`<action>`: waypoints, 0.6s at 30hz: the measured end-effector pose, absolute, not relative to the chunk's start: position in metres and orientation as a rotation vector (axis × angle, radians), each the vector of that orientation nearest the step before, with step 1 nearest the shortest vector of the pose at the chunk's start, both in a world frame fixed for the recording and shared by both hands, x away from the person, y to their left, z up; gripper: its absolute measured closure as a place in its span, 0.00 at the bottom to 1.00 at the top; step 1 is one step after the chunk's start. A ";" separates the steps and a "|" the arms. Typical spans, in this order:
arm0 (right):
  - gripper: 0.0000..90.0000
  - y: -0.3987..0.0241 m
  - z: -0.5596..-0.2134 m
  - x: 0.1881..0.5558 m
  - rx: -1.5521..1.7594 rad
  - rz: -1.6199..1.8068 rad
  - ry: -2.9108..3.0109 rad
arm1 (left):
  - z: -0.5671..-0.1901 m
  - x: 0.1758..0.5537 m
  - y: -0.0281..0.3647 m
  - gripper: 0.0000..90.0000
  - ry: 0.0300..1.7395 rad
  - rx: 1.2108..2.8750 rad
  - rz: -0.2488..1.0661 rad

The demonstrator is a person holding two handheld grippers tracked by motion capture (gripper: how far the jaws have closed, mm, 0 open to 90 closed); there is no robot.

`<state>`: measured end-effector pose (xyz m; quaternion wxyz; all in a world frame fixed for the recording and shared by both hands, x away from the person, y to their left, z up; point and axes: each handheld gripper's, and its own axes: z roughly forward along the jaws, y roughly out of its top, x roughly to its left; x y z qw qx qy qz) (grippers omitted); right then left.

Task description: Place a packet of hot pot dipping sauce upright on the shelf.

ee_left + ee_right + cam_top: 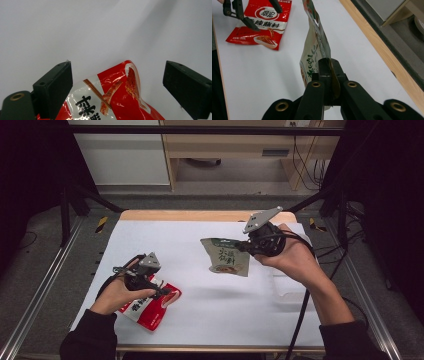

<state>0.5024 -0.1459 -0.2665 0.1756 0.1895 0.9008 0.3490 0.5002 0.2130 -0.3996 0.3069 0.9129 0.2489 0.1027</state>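
A green and beige pouch (pixel 227 256) hangs above the white sheet (pixel 210 310), pinched at its top right corner by my right gripper (pixel 246 245). In the right gripper view the pouch (pixel 315 42) stands on edge, and the right gripper (pixel 330 71) is shut on its corner. A red pouch (pixel 150 307) lies flat at the front left. My left gripper (pixel 162 292) hovers over it, open. In the left gripper view the red pouch (pixel 112 97) lies below and between the wide-apart jaws of the left gripper (pixel 120 85), which do not touch it.
A clear plastic tray (pixel 290 287) rests on the sheet under the right forearm. The table's wooden back edge (pixel 200 215) runs behind the sheet, and a metal frame rail (pixel 45 280) borders the left side. In the right gripper view, the left gripper (pixel 249 15) sits over the red pouch (pixel 262 25).
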 end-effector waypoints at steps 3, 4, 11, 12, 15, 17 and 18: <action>1.00 -0.149 -0.263 0.503 0.538 0.990 2.549 | -0.400 0.500 0.213 0.10 0.658 2.415 0.271; 1.00 -0.152 -0.260 0.503 0.546 0.989 2.543 | -0.400 0.500 0.213 0.10 0.659 2.415 0.273; 1.00 -0.162 -0.250 0.504 0.562 0.987 2.522 | -0.400 0.500 0.213 0.10 0.654 2.418 0.273; 1.00 -0.163 -0.249 0.504 0.566 0.988 2.516 | -0.400 0.500 0.213 0.10 0.654 2.418 0.274; 1.00 -0.167 -0.247 0.505 0.575 0.990 2.511 | -0.399 0.500 0.213 0.10 0.656 2.417 0.275; 1.00 -0.172 -0.243 0.506 0.586 0.993 2.498 | -0.400 0.500 0.213 0.10 0.656 2.418 0.274; 1.00 -0.173 -0.242 0.506 0.590 0.993 2.494 | -0.400 0.500 0.213 0.10 0.655 2.419 0.275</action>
